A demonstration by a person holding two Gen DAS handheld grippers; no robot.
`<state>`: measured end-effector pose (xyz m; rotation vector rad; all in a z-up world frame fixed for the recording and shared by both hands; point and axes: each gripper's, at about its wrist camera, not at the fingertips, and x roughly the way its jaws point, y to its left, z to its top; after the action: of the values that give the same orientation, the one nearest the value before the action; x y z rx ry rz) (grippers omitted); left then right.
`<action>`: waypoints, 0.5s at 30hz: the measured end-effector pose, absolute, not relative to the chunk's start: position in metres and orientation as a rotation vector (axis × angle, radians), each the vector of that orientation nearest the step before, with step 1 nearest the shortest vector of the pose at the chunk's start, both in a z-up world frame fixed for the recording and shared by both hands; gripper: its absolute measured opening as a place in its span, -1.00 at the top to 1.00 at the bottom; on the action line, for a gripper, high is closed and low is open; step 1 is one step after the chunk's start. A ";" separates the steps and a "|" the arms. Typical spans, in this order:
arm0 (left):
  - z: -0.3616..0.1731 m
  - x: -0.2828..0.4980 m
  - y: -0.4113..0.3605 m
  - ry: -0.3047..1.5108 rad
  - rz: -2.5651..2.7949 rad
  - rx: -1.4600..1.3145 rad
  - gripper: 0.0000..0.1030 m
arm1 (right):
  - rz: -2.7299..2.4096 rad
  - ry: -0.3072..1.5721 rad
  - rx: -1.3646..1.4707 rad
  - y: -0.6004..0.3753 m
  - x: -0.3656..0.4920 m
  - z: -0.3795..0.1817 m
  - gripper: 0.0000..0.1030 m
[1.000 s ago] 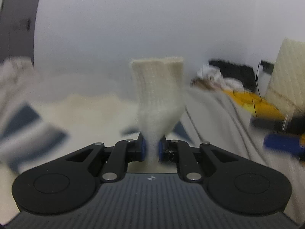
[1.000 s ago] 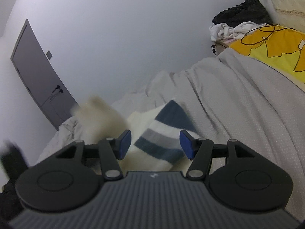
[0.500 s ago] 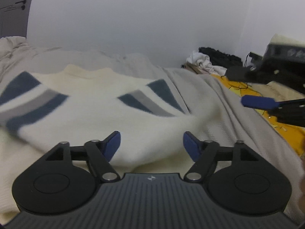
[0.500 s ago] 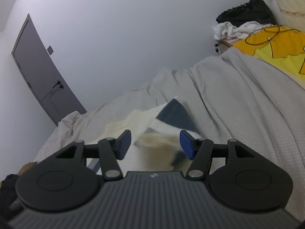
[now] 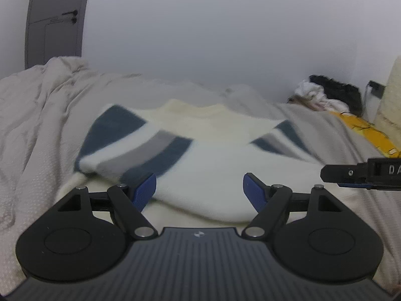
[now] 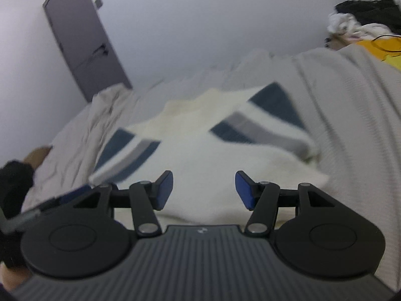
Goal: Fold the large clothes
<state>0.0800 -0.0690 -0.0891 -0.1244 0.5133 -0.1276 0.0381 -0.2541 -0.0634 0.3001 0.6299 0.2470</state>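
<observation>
Cream sweater [image 5: 215, 155] lies motion-blurred; right gripper [image 5: 361, 175] cut off at frame edge.

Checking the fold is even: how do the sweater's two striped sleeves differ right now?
The left sleeve looks bigger and nearer in the left wrist view, its stripes slanting up to the right. The right sleeve looks smaller, its stripes slanting the other way. Both are folded in over the cream sweater, with matching navy and grey bands.

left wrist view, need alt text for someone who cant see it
A cream sweater with navy and grey striped sleeves lies folded on a beige bedspread, just ahead of the open, empty left gripper. The right gripper pokes in from the right edge; a grey door stands behind.
</observation>
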 end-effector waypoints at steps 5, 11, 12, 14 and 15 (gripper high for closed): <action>-0.104 0.105 -0.052 0.590 -0.089 -0.105 -0.56 | 0.217 0.698 0.244 -0.237 0.067 -0.087 -0.07; -0.142 0.138 -0.027 0.759 -0.041 -0.192 -0.59 | 0.167 0.764 0.174 -0.224 0.099 -0.120 -0.04; -0.146 0.141 -0.022 0.759 -0.046 -0.221 -0.60 | 0.162 0.768 0.162 -0.221 0.102 -0.123 -0.03; -0.148 0.145 -0.017 0.769 -0.051 -0.238 -0.62 | 0.152 0.769 0.131 -0.217 0.107 -0.129 -0.03; -0.147 0.146 -0.017 0.769 -0.053 -0.228 -0.62 | 0.149 0.769 0.121 -0.216 0.108 -0.131 -0.03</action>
<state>0.1459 -0.0171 -0.1475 -0.2283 0.7689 -0.0531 0.1078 -0.2158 -0.1307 0.1214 0.7690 0.1486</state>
